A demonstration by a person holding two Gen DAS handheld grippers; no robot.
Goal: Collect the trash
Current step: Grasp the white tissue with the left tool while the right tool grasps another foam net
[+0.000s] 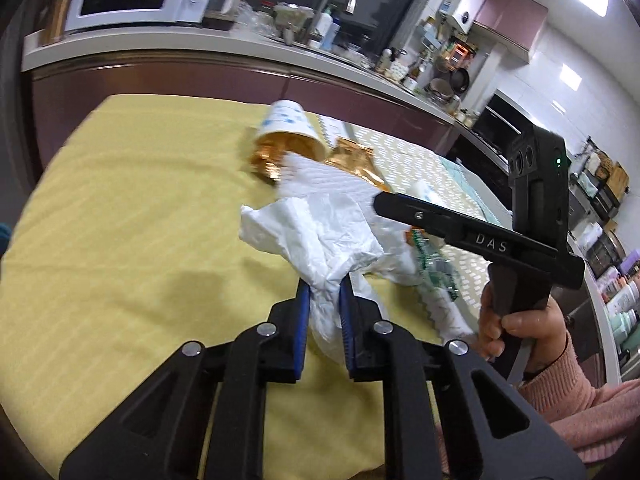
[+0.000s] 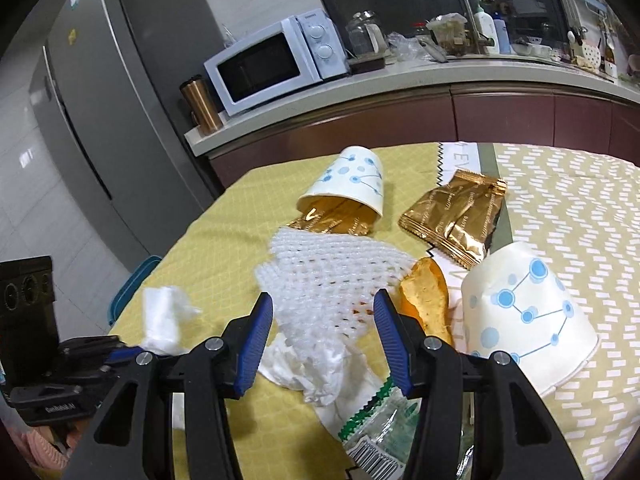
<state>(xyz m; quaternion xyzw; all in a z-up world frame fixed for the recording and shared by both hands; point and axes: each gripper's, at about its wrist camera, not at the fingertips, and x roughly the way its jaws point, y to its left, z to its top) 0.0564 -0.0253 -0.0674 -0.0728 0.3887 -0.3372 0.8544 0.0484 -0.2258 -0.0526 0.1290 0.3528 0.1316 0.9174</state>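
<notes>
White crumpled tissue [image 1: 320, 236] sits clamped in our left gripper [image 1: 325, 298] above the yellow tablecloth [image 1: 132, 208]. Our right gripper [image 2: 324, 336] hangs with jaws apart over foam netting [image 2: 328, 276], crowded by paper cups [image 2: 524, 312], a gold wrapper [image 2: 452, 220] and orange peel [image 2: 426, 296].

Crumpled white tissue [image 1: 320, 236], pinched at its lower end between blue pads, loose end flaring up and leftward above the yellow cloth. Second wad of tissue [image 2: 316, 364] lying flat, partly under a white foam net sleeve [image 2: 324, 276], which sprawls flat and bears small reddish stains near its lower edge. Paper cup [image 2: 352, 184], white with blue dots, tipped on its side, mouth toward the camera, a gold wrapper [image 2: 332, 222] sticking out of it. Another gold wrapper [image 2: 456, 216], creased, flat just right of that cup. Orange peel [image 2: 428, 300] between net and a second dotted cup [image 2: 524, 312], also on its side. Clear green-edged wrapper [image 2: 380, 428] nearest, with barcode.
</notes>
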